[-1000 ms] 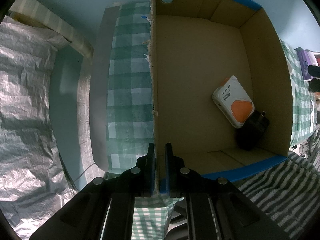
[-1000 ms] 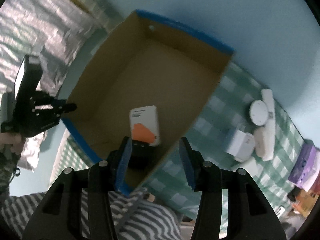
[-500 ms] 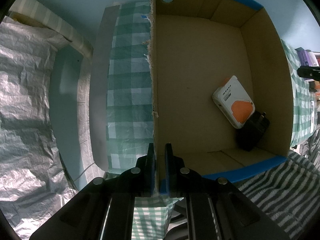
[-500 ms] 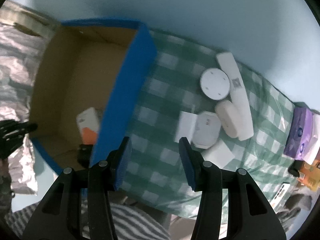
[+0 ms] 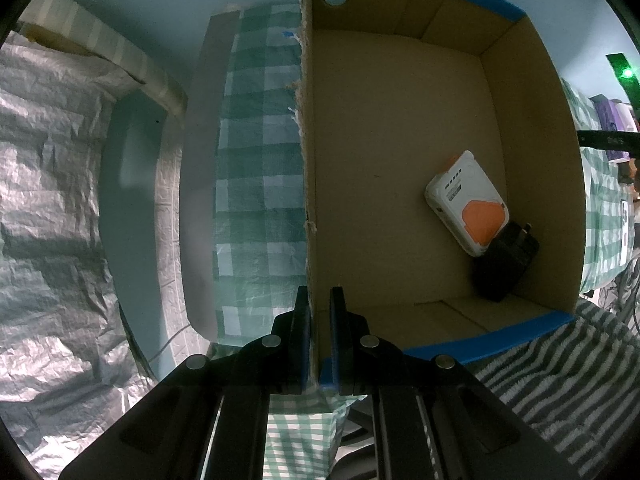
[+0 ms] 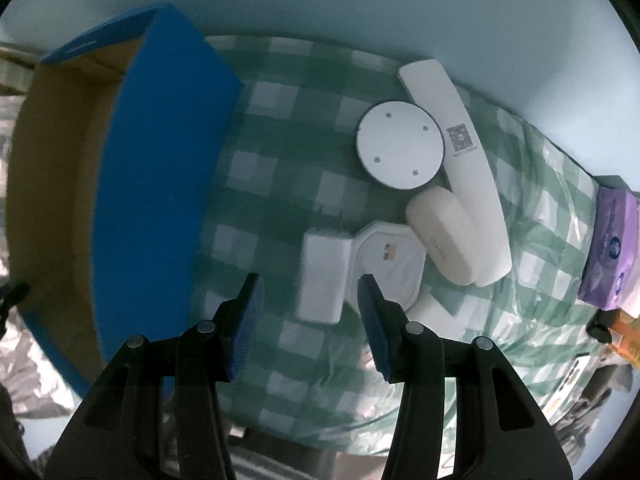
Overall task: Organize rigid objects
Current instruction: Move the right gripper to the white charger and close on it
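Black adapter (image 5: 505, 261) partly hidden under white-orange device (image 5: 466, 208). Cardboard box (image 6: 52, 184) cut off at left edge of right wrist view, contents unseen there. Small white block (image 6: 434, 309) mostly hidden behind right hand-held gripper (image 6: 308, 312) finger. White box (image 6: 323, 276) blurred. Print on purple packs (image 6: 612, 256) too small to read. Orange item (image 6: 628, 340) cut off by frame edge.
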`<state>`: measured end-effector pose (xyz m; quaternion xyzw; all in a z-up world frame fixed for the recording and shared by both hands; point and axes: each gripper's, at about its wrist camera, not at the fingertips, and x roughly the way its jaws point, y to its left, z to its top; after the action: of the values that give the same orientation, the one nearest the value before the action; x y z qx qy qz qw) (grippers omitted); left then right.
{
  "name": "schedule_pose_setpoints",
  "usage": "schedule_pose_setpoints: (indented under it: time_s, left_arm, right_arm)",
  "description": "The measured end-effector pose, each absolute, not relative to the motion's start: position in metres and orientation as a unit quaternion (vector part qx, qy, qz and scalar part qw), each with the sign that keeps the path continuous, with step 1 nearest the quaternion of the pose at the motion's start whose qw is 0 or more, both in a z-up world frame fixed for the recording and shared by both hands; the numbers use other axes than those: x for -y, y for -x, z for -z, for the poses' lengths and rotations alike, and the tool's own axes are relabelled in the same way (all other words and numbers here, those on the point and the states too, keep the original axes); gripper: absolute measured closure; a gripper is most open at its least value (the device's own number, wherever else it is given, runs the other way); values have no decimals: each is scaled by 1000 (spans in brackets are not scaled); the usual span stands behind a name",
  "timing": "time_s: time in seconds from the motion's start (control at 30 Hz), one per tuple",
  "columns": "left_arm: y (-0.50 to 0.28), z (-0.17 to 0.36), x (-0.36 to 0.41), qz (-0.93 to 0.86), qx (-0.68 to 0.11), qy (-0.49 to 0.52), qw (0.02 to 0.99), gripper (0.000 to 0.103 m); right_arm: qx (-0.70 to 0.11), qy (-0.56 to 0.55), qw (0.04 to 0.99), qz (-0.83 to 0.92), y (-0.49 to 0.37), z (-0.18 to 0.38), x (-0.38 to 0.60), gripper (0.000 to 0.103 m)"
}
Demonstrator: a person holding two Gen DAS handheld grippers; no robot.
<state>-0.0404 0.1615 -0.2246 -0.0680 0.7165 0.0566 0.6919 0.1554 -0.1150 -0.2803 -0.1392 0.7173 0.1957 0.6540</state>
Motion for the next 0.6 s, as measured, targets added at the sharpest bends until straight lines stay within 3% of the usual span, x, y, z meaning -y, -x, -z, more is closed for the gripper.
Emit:
schedule_pose_setpoints:
  time_s: [0.37, 0.47, 0.53, 0.6]
  left_arm:
    - [40, 227, -162, -57, -720, 72, 688, 95]
    - [41, 228, -161, -58, -720, 70, 688, 95]
    - [41, 229, -161, -57, -720, 71, 688, 95]
    - [41, 229, -162, -57, -720, 71, 688, 95]
  right_arm:
    - [-731, 129, 644, -188, -162, 308, 107, 55]
    - [-727, 128, 648, -188, -161, 307, 104, 60]
    - [-733, 120, 643, -189, -163, 308, 102, 73]
    - [-736, 114, 639, -192, -164, 308, 100, 73]
